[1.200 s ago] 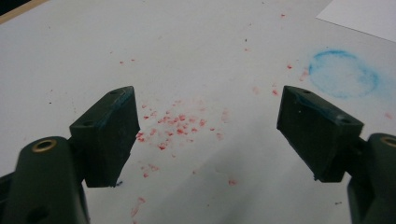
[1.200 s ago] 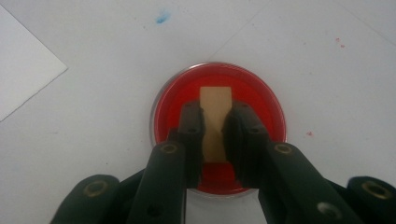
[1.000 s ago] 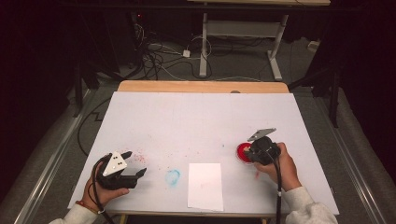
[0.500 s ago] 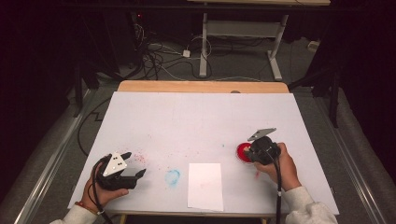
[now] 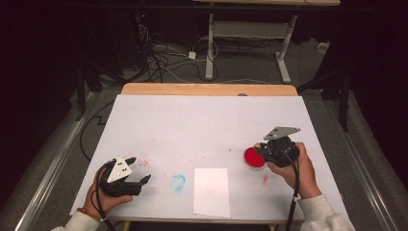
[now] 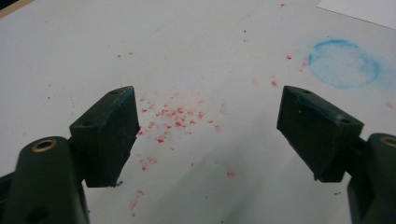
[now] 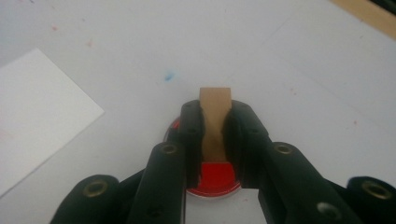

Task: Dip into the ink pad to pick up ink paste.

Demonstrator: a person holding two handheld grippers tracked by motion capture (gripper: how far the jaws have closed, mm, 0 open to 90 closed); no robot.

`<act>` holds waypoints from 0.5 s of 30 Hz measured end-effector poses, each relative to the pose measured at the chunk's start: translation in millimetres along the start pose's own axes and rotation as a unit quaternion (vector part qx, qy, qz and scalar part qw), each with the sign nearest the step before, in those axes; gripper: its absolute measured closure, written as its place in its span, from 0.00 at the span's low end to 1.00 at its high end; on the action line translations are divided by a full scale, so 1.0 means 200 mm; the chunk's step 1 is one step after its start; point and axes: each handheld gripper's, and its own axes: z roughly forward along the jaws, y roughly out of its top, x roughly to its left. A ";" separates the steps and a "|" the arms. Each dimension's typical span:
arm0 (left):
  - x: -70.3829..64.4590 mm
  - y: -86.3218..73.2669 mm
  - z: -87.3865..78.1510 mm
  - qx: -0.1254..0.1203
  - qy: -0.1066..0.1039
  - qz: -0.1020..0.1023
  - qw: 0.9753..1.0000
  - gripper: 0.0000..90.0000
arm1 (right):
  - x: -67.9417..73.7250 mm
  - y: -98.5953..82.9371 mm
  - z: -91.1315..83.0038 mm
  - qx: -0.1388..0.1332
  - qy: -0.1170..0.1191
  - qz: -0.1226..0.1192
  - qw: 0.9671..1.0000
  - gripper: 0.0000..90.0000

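Right gripper (image 7: pixel 214 140) clamps a wooden stamp (image 7: pixel 215 119) over the red ink pad (image 5: pixel 253 158); left gripper (image 6: pixel 208 135) wide open, empty; paper sheet (image 5: pixel 211 191) between.

A dark room: grey floor (image 5: pixel 337 115), tangled cables (image 5: pixel 163 57) and a white table frame (image 5: pixel 245 33) behind.

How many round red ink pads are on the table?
1. The round red ink pad sits on the white table, under the right gripper, which holds a tan wooden stamp.
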 end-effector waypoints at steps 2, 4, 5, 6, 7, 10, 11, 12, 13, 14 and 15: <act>0.00 0.00 0.00 0.000 -0.001 0.000 1.000 0.22 | 0.01 0.01 -0.04 -0.010 -0.002 -0.004 1.000 0.85; 0.00 0.00 0.00 -0.001 -0.001 -0.001 1.000 0.22 | 0.01 0.02 -0.08 -0.017 -0.003 -0.007 1.000 0.85; 0.00 0.00 0.00 0.000 -0.001 0.001 1.000 0.22 | 0.01 0.03 -0.10 -0.021 -0.003 -0.008 1.000 0.85; 0.00 0.00 0.00 -0.001 -0.001 0.001 1.000 0.22 | 0.02 0.03 -0.11 -0.025 -0.003 -0.008 1.000 0.85; 0.00 0.00 0.00 -0.001 -0.001 0.000 1.000 0.22 | 0.02 0.04 -0.13 -0.030 -0.004 -0.009 1.000 0.85; 0.00 0.00 0.00 -0.001 -0.002 0.000 1.000 0.22 | 0.02 0.05 -0.16 -0.041 -0.008 -0.009 0.999 0.85; 0.00 0.00 0.00 -0.001 -0.002 0.001 1.000 0.22 | 0.02 0.05 -0.17 -0.043 -0.006 -0.008 0.999 0.85; 0.00 0.00 0.00 -0.001 -0.003 0.001 1.000 0.22 | 0.02 0.05 -0.17 -0.043 -0.006 -0.008 0.999 0.85; 0.00 0.00 0.00 -0.001 -0.003 0.001 1.000 0.22 | 0.03 0.05 -0.17 -0.042 -0.007 -0.009 0.999 0.85; 0.00 0.00 0.00 -0.001 -0.003 0.001 1.000 0.22 | 0.03 0.06 -0.16 -0.041 -0.006 -0.009 0.999 0.85; 0.00 0.00 0.00 -0.001 -0.003 0.001 1.000 0.22 | 0.03 0.06 -0.15 -0.038 -0.005 -0.010 0.999 0.85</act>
